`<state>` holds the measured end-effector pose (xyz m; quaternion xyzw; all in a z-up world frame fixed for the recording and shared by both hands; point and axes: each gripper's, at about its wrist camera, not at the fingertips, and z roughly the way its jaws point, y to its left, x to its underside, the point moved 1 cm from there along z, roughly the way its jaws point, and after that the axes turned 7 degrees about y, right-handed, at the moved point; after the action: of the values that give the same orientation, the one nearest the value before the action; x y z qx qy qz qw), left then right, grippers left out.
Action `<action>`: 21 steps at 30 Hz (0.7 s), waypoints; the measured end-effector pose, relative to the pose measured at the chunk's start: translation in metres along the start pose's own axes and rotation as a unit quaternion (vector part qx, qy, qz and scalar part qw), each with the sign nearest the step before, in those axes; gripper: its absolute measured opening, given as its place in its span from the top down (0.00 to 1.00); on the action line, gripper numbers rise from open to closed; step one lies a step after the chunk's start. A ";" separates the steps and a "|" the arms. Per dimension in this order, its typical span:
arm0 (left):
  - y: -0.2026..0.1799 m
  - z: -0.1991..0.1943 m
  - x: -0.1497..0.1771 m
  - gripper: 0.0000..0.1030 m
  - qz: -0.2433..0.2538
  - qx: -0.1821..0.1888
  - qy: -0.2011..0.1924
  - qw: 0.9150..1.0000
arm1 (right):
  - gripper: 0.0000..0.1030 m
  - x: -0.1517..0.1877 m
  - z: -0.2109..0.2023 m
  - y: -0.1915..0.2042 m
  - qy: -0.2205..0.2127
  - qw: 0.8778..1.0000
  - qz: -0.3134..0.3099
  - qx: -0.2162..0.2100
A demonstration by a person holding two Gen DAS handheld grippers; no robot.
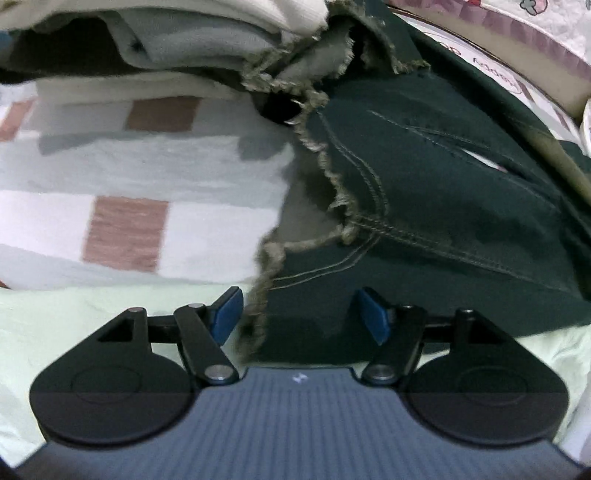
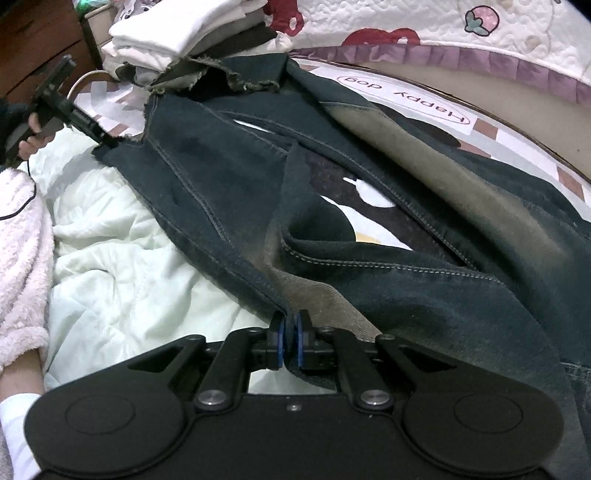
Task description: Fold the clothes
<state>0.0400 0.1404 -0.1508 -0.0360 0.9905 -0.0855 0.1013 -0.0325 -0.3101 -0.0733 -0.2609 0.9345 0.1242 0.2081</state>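
Note:
Dark denim jeans (image 2: 388, 266) with frayed hems lie spread on the bed. In the left wrist view the jeans (image 1: 424, 192) fill the right half, their frayed hem (image 1: 332, 184) running down the middle. My left gripper (image 1: 303, 314) is open, its blue pads either side of the frayed hem edge near a leg end. My right gripper (image 2: 290, 343) is shut on a fold of the jeans' edge. The left gripper also shows in the right wrist view (image 2: 107, 142), at the far leg hem.
A stack of folded white and grey clothes (image 2: 177, 37) sits at the far end, also in the left wrist view (image 1: 184, 40). A checked blanket (image 1: 129, 177), a pale green quilt (image 2: 122, 258) and a strawberry-print quilt (image 2: 443, 33) surround the jeans.

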 end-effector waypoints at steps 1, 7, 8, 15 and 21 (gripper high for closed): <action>-0.004 0.004 0.000 0.23 0.000 -0.006 0.003 1.000 | 0.96 0.001 -0.001 0.000 0.000 1.000 0.001 -0.001; -0.008 0.011 -0.002 0.06 -0.028 0.012 0.000 1.000 | 0.82 0.031 -0.036 -0.030 -0.043 0.993 0.094 -0.049; -0.006 0.012 -0.002 0.06 -0.035 0.014 -0.002 0.999 | 0.82 0.038 -0.041 -0.042 -0.053 0.988 0.132 -0.055; -0.019 0.013 -0.003 0.31 -0.025 -0.015 -0.030 0.999 | 0.64 0.064 -0.068 -0.109 -0.157 0.926 0.337 -0.065; -0.044 -0.022 -0.001 0.96 0.067 -0.076 -0.103 0.990 | 0.64 0.063 -0.049 -0.108 -0.136 0.931 0.337 -0.038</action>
<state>0.0388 0.1012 -0.1215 0.0139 0.9786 0.0011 0.2052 -0.0392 -0.4449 -0.0719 0.0810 0.9249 0.2563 0.2689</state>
